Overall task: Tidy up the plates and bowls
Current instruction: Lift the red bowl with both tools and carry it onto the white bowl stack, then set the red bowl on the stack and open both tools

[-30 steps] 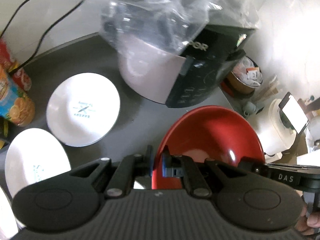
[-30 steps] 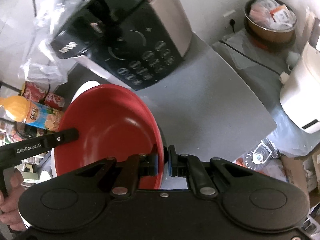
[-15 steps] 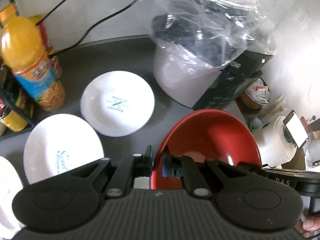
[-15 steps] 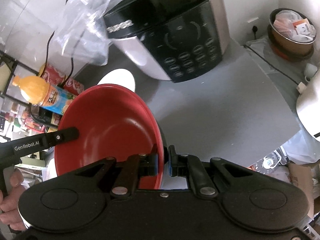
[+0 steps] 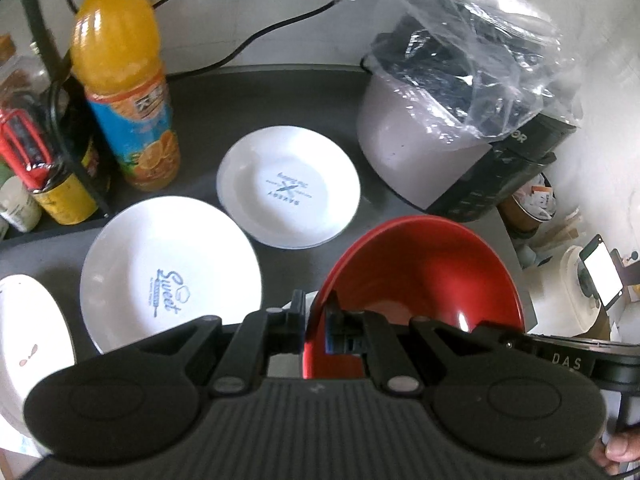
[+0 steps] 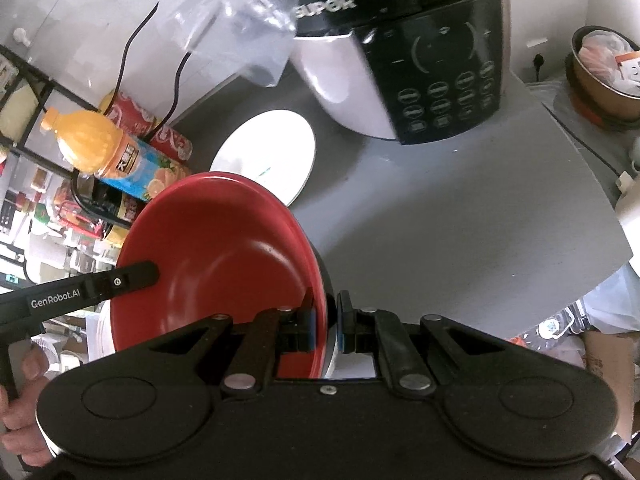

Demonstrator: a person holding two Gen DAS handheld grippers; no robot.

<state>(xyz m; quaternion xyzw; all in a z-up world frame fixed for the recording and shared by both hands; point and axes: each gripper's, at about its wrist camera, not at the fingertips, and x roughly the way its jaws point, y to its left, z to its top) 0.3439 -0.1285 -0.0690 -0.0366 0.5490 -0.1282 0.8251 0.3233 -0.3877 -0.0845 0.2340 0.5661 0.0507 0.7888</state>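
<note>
A red bowl [image 5: 432,272] hangs above the dark counter, held by both grippers at opposite rims. My left gripper [image 5: 316,320] is shut on its left rim. My right gripper [image 6: 326,320] is shut on the bowl's [image 6: 224,256] right rim. On the counter lie white plates: one with "Sweet" lettering [image 5: 168,268], one with a crossed logo [image 5: 288,188], and part of a third [image 5: 28,344] at the left edge. From the right wrist, only one white plate [image 6: 268,152] shows, beyond the bowl.
A rice cooker [image 5: 440,132] under a clear plastic bag stands at the back right; its black panel [image 6: 440,80] faces the right wrist camera. An orange juice bottle [image 5: 124,80] and a wire rack [image 5: 48,92] with jars sit at the left. The counter edge [image 6: 592,216] falls off right.
Both grippers carried the red bowl leftward and a little up. The juice bottle, the rack and more white plates came into view; the rice cooker slid away to the right.
</note>
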